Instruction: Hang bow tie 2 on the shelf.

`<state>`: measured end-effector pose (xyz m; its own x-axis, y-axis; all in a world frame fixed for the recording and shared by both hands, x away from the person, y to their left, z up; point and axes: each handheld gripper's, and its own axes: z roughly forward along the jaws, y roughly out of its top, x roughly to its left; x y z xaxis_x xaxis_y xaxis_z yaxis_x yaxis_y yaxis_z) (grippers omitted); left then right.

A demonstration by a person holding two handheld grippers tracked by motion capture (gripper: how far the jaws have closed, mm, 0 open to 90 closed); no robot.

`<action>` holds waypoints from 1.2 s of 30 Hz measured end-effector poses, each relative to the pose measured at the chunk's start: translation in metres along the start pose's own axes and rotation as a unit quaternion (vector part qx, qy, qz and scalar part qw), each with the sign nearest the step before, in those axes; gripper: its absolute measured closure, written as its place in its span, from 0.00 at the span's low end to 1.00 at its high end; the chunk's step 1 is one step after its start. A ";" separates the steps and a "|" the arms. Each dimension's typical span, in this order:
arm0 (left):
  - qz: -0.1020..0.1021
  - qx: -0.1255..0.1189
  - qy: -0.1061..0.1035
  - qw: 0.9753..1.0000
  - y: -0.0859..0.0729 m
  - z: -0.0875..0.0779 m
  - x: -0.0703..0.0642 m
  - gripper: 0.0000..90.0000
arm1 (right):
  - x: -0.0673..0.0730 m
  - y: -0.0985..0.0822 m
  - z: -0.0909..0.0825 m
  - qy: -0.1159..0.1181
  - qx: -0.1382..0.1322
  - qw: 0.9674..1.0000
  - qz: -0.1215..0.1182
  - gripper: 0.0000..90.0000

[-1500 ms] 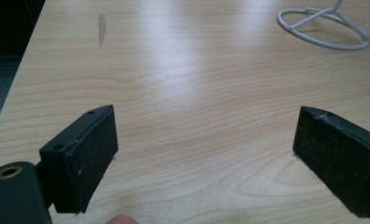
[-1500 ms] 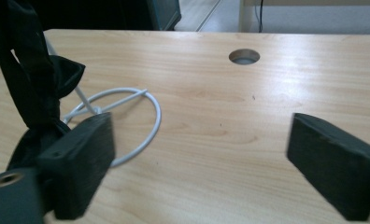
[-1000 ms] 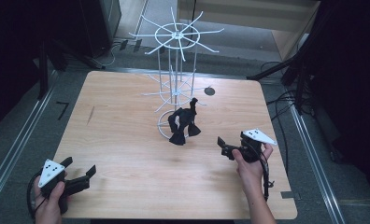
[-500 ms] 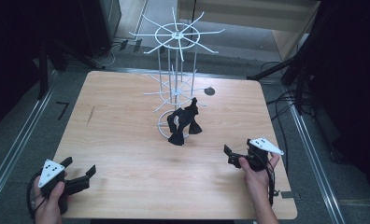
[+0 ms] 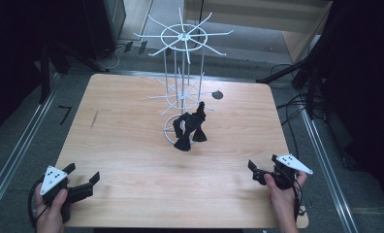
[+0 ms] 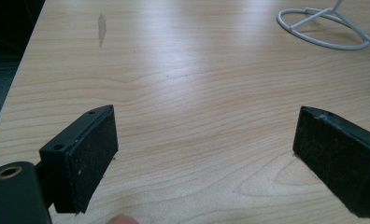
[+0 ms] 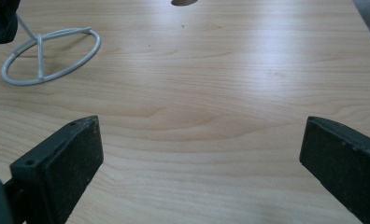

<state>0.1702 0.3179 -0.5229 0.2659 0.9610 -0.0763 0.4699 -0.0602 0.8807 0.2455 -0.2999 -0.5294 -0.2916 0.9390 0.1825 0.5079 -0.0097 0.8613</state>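
A white wire rack (image 5: 183, 73) with radiating spokes stands mid-table on a ring base (image 5: 173, 133). A bunch of black cloth pieces (image 5: 190, 127) hangs from its lower spokes down to the tabletop. My left gripper (image 5: 82, 174) rests at the near left corner, open and holding nothing; in the left gripper view it (image 6: 211, 158) faces bare wood, with the ring base (image 6: 323, 28) far ahead. My right gripper (image 5: 254, 172) sits near the front right edge, open and holding nothing. In the right gripper view it (image 7: 199, 168) points at the ring base (image 7: 52, 56) and the black cloth (image 7: 1, 18).
The wooden table (image 5: 132, 111) has a round dark hole (image 5: 217, 94) behind the rack and a grey smear (image 5: 94, 119) at the left. Dark floor, metal rails and cables surround it. Wide bare wood lies between both grippers and the rack.
My right gripper has drawn back toward the near right edge and sunk lower to the table. The left gripper and the rack stay as they were.
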 end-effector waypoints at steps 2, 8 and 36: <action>0.000 0.000 0.000 1.000 0.000 0.000 0.000 0.08 | -0.004 -0.002 -0.005 -0.002 0.001 1.000 0.002 0.00; 0.001 -0.001 0.002 1.000 0.000 0.000 0.000 0.08 | -0.013 -0.010 -0.015 -0.007 0.005 1.000 0.005 0.00; 0.002 0.000 0.002 1.000 0.000 0.000 0.000 0.08 | -0.051 -0.043 -0.057 -0.024 0.019 0.999 0.016 0.00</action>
<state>0.1700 0.3176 -0.5228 0.2646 0.9618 -0.0708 0.4691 -0.0643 0.8808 0.1928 -0.3668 -0.5486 -0.2358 0.9541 0.1848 0.5474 -0.0267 0.8364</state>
